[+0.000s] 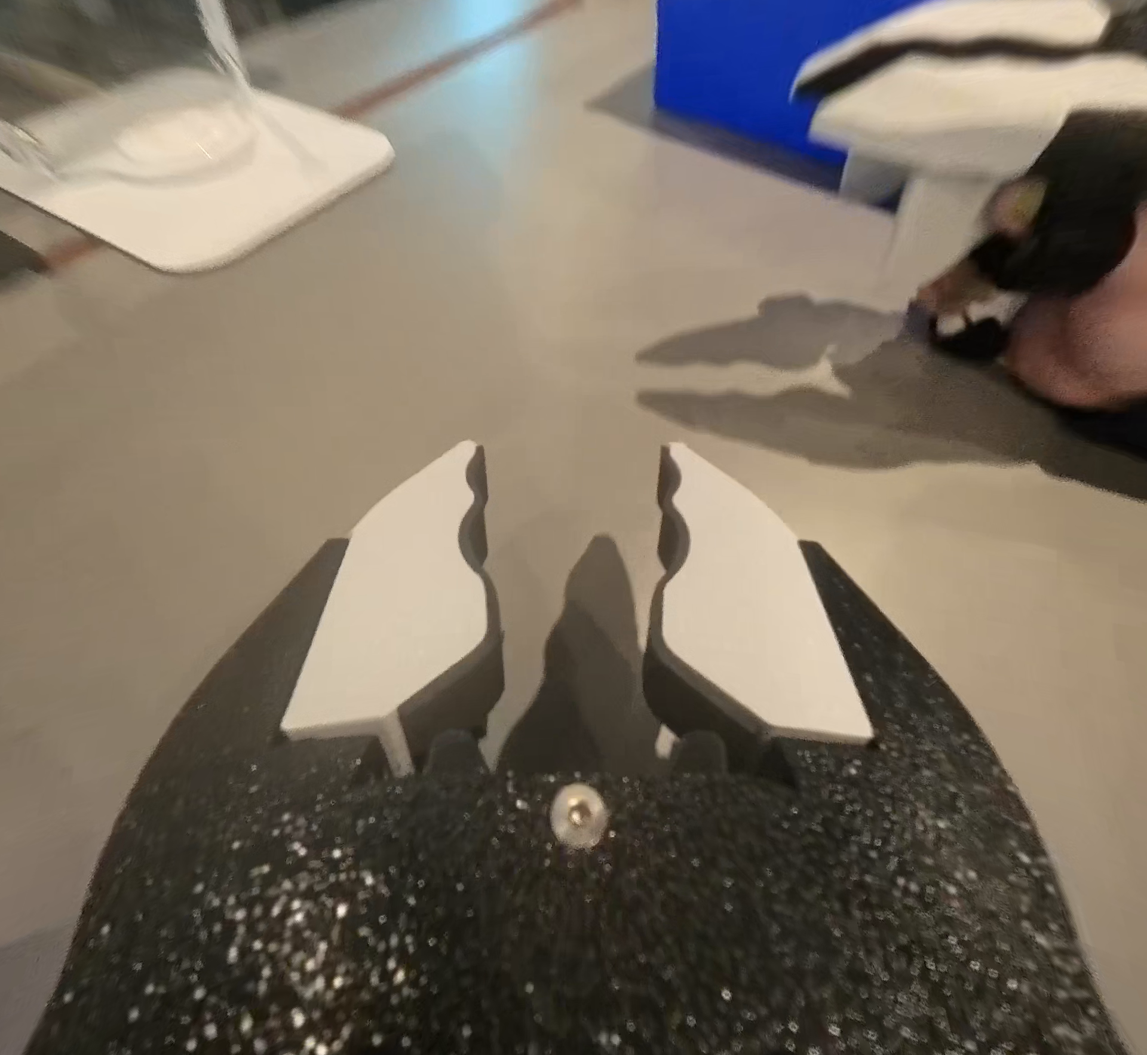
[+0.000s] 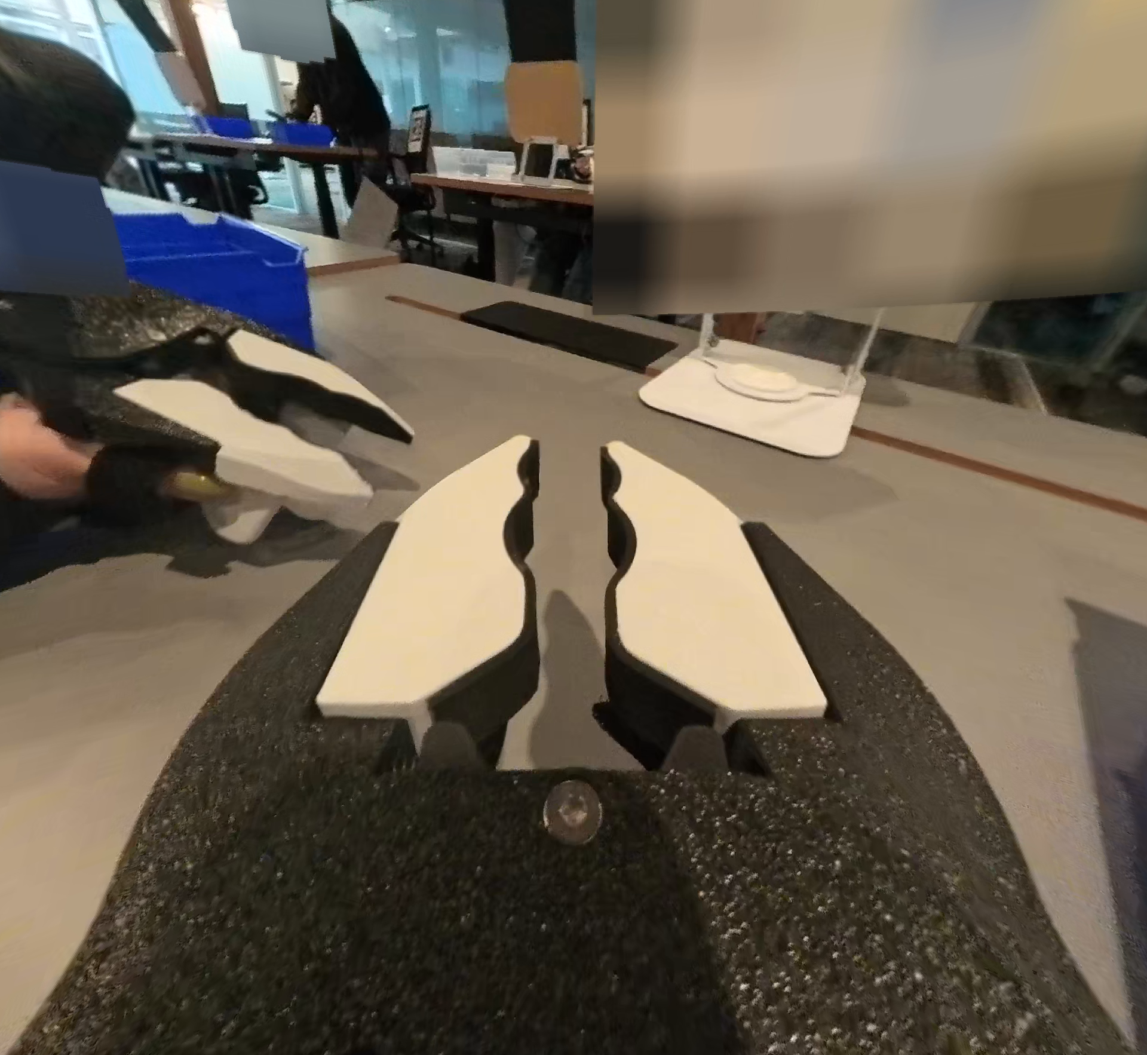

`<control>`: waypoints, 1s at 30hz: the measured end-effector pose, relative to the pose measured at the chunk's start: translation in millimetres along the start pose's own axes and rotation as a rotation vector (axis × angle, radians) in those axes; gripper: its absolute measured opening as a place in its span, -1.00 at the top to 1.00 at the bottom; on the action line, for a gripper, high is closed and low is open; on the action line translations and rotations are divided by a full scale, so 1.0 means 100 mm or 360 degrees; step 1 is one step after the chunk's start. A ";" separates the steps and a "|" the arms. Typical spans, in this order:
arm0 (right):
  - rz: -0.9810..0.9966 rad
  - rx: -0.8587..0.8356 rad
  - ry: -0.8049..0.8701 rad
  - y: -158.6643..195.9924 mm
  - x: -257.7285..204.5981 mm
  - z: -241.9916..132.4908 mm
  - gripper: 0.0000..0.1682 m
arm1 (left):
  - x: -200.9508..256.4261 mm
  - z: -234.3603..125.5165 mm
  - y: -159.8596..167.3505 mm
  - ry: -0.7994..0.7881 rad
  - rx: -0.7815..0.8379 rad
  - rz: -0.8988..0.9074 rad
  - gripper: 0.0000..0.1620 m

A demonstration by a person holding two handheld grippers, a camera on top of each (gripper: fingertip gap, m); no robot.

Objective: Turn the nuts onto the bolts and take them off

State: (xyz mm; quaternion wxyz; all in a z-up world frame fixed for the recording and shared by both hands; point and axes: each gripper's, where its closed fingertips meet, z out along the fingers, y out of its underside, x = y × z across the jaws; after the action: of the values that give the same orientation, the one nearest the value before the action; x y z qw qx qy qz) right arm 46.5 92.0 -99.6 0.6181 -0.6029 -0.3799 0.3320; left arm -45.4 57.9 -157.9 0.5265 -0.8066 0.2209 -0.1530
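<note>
2 hand-held grippers were seen above a grey table [image 1: 248, 404], and neither was clamped on anything. The left gripper [image 1: 571, 454] was held low over bare tabletop, its 2 white fingers [image 1: 397, 603] parted with a clear gap between the dark inner pads. In the right wrist view the same gripper [image 2: 391, 466] was shown at the left, blurred, with a hand [image 2: 37, 460] in a black fingerless glove wrapped around its grip. The right gripper [image 2: 568, 448] was likewise held with its fingers [image 2: 447, 603] apart, only grey table being visible between them. In the left wrist view the right gripper [image 1: 800, 82] appeared at the far right, blurred, so its state could not be told from that view alone; a hand [image 1: 1086, 355] was rested on the table beneath it. No nuts or bolts could be made out in either view, so their place could not be told. A blue bin [image 1: 807, 1] was stood at the far side of the table, and a white stand base [image 2: 751, 398] with a round disc on it was set on the tabletop, well apart from both grippers. A black pad [image 2: 571, 330] was lain farther back.
</note>
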 end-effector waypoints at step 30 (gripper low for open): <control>-0.0191 -0.0159 0.0271 -0.04 -0.02 -0.68 0.83 | 0.11 -0.74 -0.29 -0.0850 0.0587 0.0258 0.46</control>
State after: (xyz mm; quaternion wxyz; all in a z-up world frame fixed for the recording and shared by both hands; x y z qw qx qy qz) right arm 104.1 56.3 -94.7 0.6360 -0.6351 -0.3775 0.2226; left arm -65.9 4.8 -102.2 0.7133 -0.6892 0.1073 0.0688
